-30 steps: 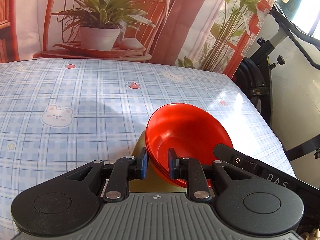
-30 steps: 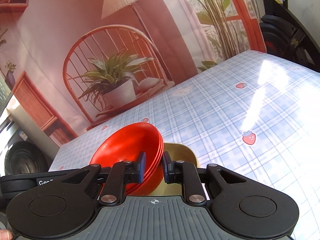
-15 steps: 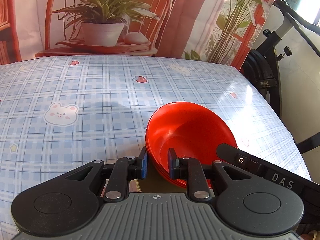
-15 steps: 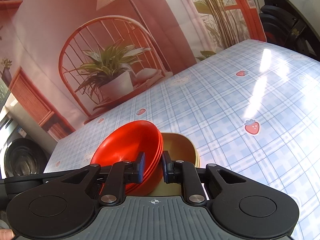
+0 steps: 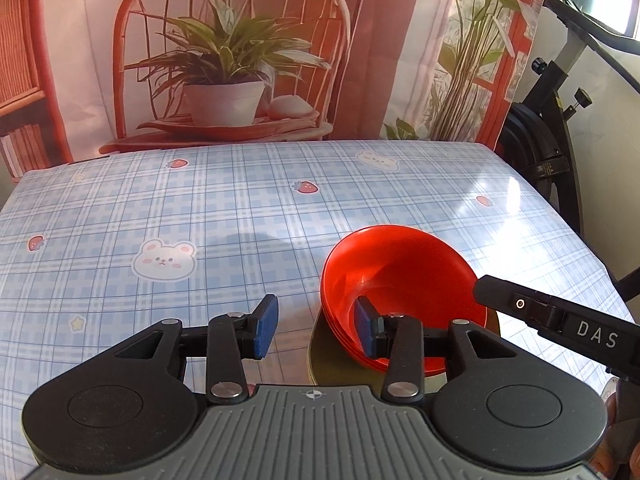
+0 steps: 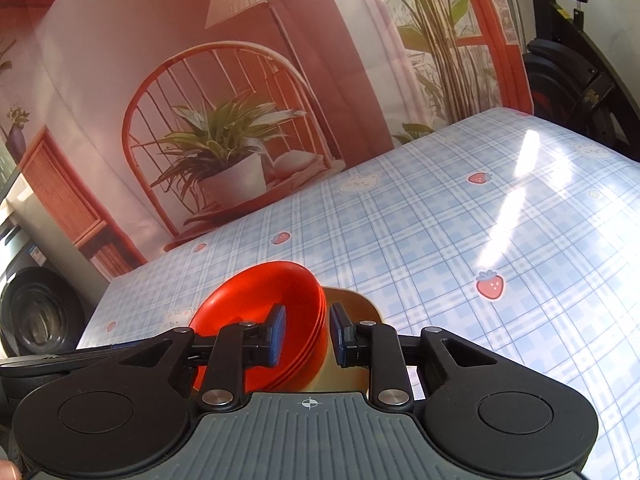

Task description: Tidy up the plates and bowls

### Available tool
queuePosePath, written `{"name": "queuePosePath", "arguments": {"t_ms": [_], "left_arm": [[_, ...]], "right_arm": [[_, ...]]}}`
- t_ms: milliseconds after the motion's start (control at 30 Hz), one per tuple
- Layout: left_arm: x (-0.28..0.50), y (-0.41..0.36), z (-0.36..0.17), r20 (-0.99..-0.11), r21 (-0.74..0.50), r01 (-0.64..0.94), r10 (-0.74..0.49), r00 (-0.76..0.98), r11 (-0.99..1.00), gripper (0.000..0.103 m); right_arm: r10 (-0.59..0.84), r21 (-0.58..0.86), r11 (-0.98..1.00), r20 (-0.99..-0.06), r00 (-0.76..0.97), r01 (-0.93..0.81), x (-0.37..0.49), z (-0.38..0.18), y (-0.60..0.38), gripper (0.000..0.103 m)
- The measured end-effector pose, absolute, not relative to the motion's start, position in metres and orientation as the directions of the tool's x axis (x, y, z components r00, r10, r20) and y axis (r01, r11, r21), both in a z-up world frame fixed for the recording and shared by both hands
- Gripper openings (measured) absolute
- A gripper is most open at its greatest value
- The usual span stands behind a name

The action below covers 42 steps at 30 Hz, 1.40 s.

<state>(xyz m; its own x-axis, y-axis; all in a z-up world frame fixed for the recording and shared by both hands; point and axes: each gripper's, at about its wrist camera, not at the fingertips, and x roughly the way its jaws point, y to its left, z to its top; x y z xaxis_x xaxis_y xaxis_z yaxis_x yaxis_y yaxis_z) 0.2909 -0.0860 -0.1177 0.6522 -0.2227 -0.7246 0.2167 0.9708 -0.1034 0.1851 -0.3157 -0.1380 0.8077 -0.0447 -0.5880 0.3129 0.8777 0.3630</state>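
A stack of red bowls point(image 5: 404, 280) sits on an olive-yellow plate point(image 5: 332, 364) on the blue plaid tablecloth point(image 5: 200, 216). My left gripper point(image 5: 316, 326) is open; its right finger is inside the bowl and its left finger stands out over the cloth, astride the rim. In the right wrist view the red bowls point(image 6: 260, 304) rest on the same plate point(image 6: 352, 308). My right gripper point(image 6: 306, 334) is slightly open, with its jaws on either side of the bowls' rim.
The right gripper's black body point(image 5: 560, 316) crosses the left wrist view beside the bowls. A printed backdrop point(image 5: 224, 60) hangs behind the table. An exercise bike point(image 5: 556, 128) stands past the right edge. A dark round appliance point(image 6: 36, 312) stands off the left edge.
My left gripper has opened wide and let go of the bowl rim. My right gripper's jaws have parted a little. The bowls and plate now rest lower on the table.
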Motion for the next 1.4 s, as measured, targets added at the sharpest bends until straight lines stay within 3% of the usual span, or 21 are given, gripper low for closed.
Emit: {"name": "queuePosePath", "arguments": {"t_ms": [433, 533, 667, 733, 867, 933, 1033, 1400], "left_arm": [[0.241, -0.063, -0.059, -0.639, -0.057, 0.185, -0.178, 0.748, 0.981, 0.047], [0.218, -0.058, -0.036, -0.603, -0.034, 0.188, -0.170, 0.779, 0.982, 0.057], [0.183, -0.051, -0.003, -0.542, -0.031, 0.192, -0.178, 0.821, 0.981, 0.076], [0.165, -0.048, 0.010, -0.518, -0.032, 0.190, -0.179, 0.837, 0.981, 0.087], [0.132, -0.040, 0.029, -0.487, 0.003, 0.153, -0.132, 0.863, 0.988, 0.088], [0.120, -0.038, 0.035, -0.484, 0.028, 0.126, -0.096, 0.870, 0.992, 0.088], [0.101, -0.032, 0.044, -0.475, 0.040, 0.100, -0.069, 0.877, 0.994, 0.088], [0.041, -0.026, 0.057, -0.430, 0.074, 0.117, -0.074, 0.900, 0.990, 0.088]], "right_arm": [[-0.106, 0.219, 0.935, -0.579, 0.808, 0.279, 0.150, -0.082, -0.297, 0.028], [-0.119, 0.169, 0.951, -0.572, 0.812, 0.258, 0.134, -0.060, -0.286, 0.034], [-0.114, 0.141, 0.964, -0.554, 0.825, 0.228, 0.111, -0.030, -0.271, 0.050], [-0.117, 0.114, 0.970, -0.549, 0.828, 0.213, 0.102, -0.019, -0.263, 0.069], [-0.105, 0.092, 0.979, -0.532, 0.840, 0.181, 0.081, 0.003, -0.246, 0.092], [-0.108, 0.080, 0.981, -0.524, 0.845, 0.174, 0.070, 0.014, -0.237, 0.099], [-0.108, 0.071, 0.983, -0.518, 0.848, 0.169, 0.057, 0.023, -0.229, 0.103], [-0.119, 0.041, 0.986, -0.498, 0.859, 0.161, 0.020, 0.038, -0.203, 0.103]]}}
